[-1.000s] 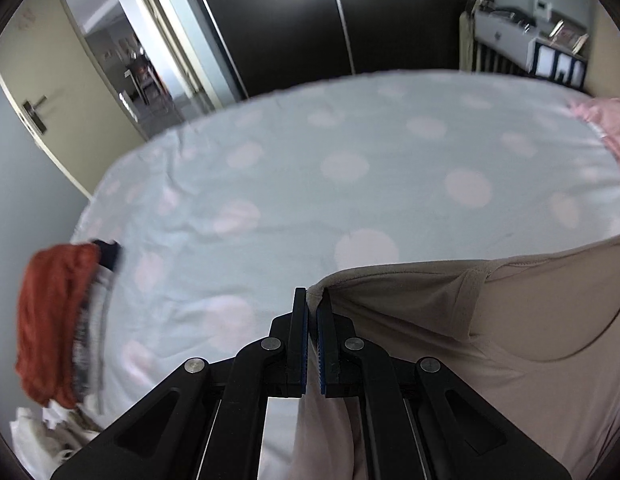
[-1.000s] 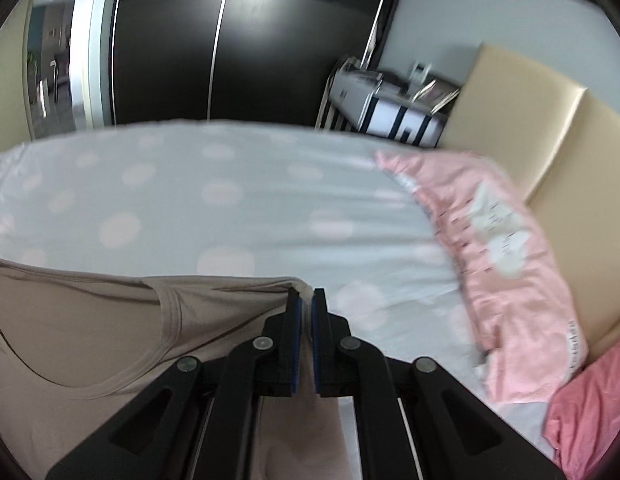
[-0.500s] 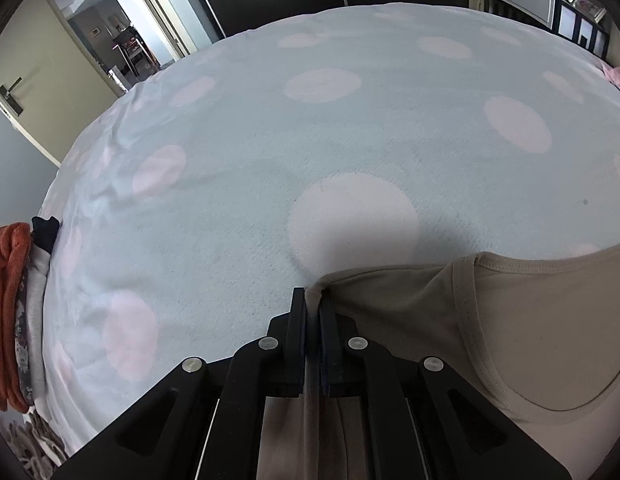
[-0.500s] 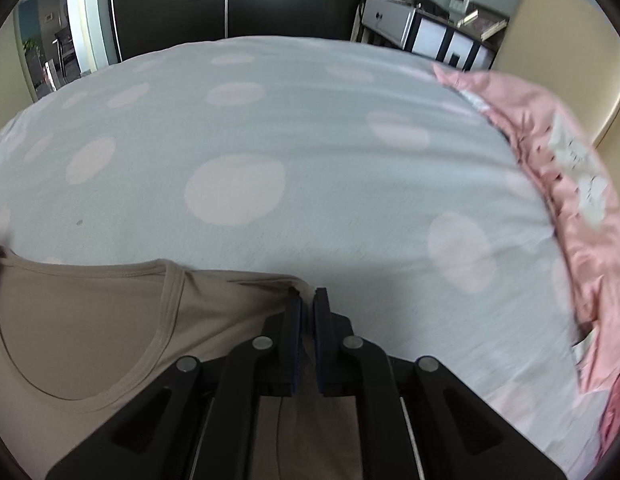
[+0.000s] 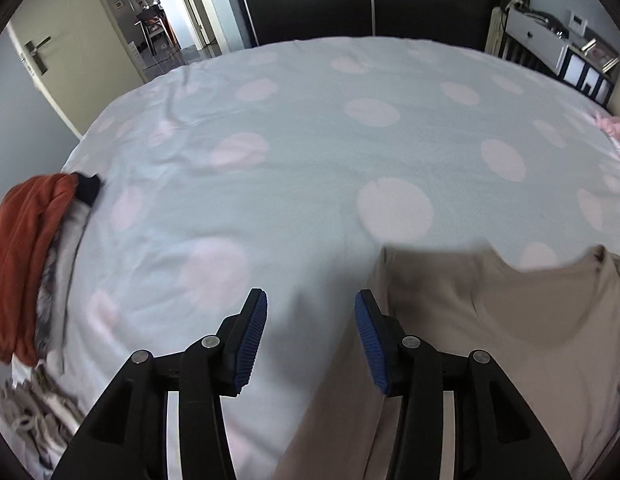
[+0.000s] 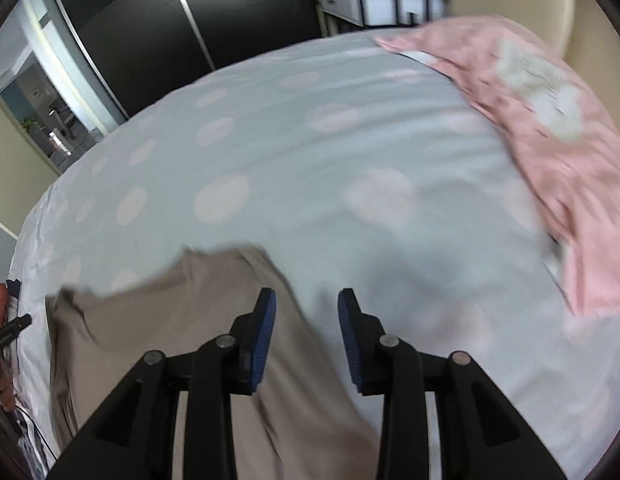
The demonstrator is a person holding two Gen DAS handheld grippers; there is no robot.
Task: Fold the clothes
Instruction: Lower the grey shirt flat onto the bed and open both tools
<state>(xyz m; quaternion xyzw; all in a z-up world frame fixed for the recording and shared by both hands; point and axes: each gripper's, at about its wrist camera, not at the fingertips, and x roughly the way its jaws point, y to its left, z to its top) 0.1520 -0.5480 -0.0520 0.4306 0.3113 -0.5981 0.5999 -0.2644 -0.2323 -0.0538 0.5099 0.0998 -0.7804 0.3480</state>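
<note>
One beige cotton top (image 5: 490, 320) lay below two grippers; left gripper (image 5: 311, 300) and right gripper (image 6: 305, 300) tilted down, jaws just opened apart, empty.

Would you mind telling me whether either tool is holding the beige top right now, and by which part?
Nothing is held. Both the left tool and the right tool have just been opening, and the beige top lies released on the bed.

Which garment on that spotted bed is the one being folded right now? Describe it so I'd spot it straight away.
Start from the big bed with the pale blue sheet dotted with pink circles. On its near side, just ahead of the two open tongs, lies a beige top with a scooped neckline. It is plain and spread out, unlike the rust-orange pile at the left edge and the pink patterned bedding on the right.
</note>
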